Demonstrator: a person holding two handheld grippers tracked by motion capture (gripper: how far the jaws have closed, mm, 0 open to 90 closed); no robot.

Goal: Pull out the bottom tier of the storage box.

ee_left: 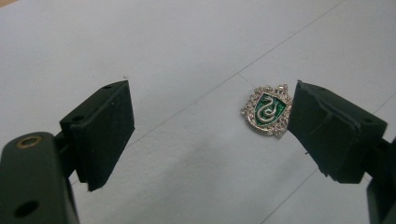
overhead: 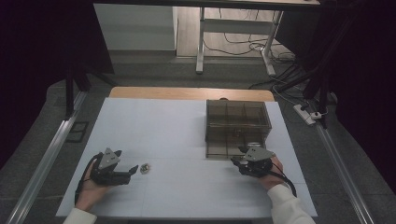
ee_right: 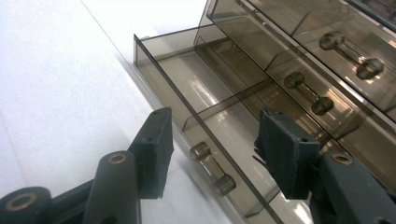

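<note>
1. Forearms come in over the near edge of the white table (overhead: 187,135); each hand lies low over the surface, the left near the front-left corner, the right toward the right edge.
2. Left gripper (overhead: 132,171) points right along the table, jaws spread wide with nothing pinched. The left gripper view makes out the small badge (ee_left: 266,110) as a silvery crest with a green snake field, flat on the table just beside one pad.
3. Right gripper (overhead: 238,163) sits at the front of the smoky drawer box (overhead: 237,114). The right gripper view looks into the pulled-out bottom drawer (ee_right: 187,79) and its knob (ee_right: 212,169) between the parted jaws, neither pad touching it.
</note>
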